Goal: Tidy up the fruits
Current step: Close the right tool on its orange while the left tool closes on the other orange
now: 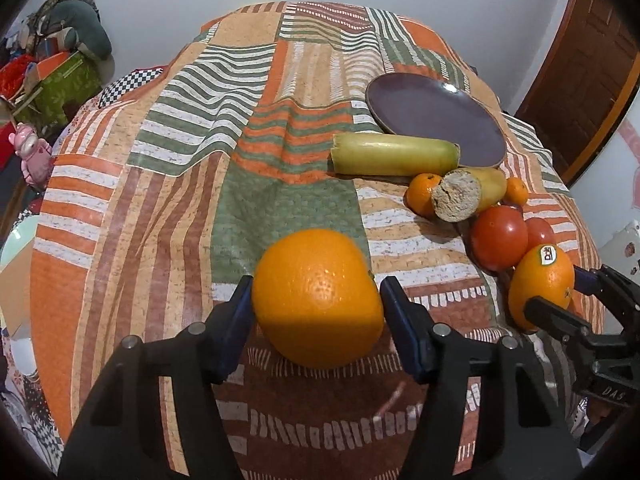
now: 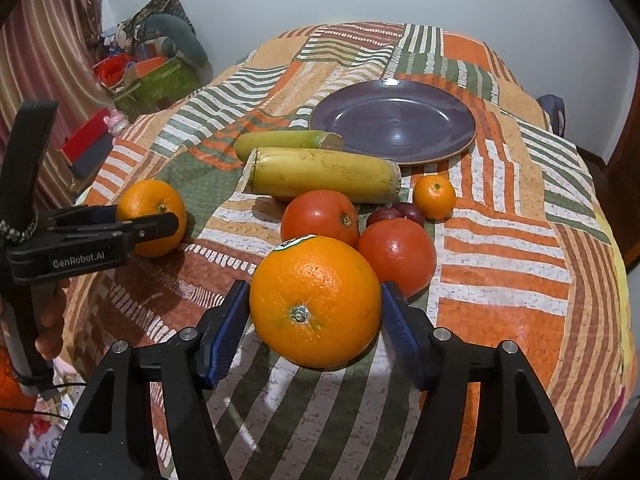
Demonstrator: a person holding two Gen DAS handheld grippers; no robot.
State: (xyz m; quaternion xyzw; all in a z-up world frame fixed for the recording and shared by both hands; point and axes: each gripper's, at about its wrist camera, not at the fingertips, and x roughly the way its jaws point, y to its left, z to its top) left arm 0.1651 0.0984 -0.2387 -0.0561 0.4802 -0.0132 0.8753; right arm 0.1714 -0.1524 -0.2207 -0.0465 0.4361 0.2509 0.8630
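Oranges sit clamped in both tongs: left tongs [image 1: 316, 308] pinch a plain orange [image 1: 318, 298], right tongs [image 2: 316, 320] a stickered orange [image 2: 316, 300].

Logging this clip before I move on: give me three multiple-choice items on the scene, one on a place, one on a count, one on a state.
1. Where does the plate lie?
A. Beyond the fruit pile
B. Under the left claw
C. On the floor

2. How many tomatoes are there?
A. One
B. Two
C. Four

3. What is on the plate?
A. An orange
B. A tomato
C. Nothing

Answers:
1 A, it sits behind the cane pieces.
2 B, two red ones lie side by side.
3 C, its surface is bare, while the left claw and right claw each bracket an orange.
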